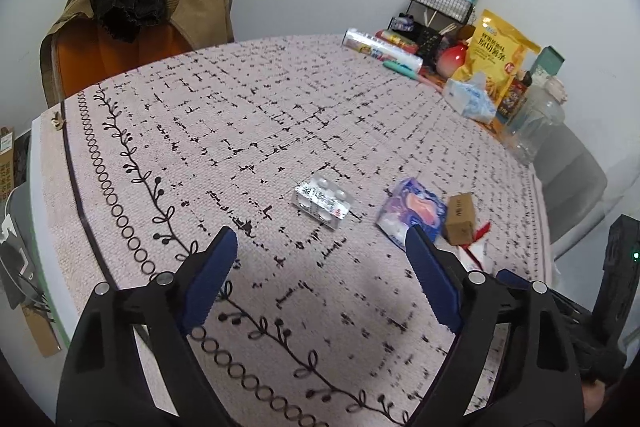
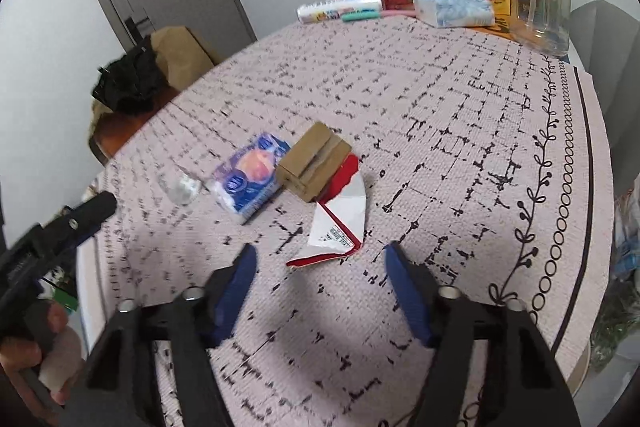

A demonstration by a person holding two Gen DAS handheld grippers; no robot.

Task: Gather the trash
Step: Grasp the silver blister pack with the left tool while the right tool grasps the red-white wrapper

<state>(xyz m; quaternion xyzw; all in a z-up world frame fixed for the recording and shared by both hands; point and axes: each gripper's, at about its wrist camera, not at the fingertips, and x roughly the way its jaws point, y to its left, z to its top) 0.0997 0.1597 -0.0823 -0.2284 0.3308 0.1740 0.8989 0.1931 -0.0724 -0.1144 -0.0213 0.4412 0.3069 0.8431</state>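
Right wrist view showed my right gripper (image 2: pixel 316 261) spread and empty, the red-and-white wrapper (image 2: pixel 340 223) on the worktop (image 2: pixel 440 107) just ahead at frame centre, long axis running away; left gripper (image 1: pixel 320 239) also spread, farther off

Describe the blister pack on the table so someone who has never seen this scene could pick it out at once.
Start from the round table under its pink patterned cloth. Near its middle lies a loose cluster of litter, and the blister pack sits apart at the end nearest the draped chair. Unlike the purple tissue packet and brown carton beside it, it is silvery foil with round white bubbles.
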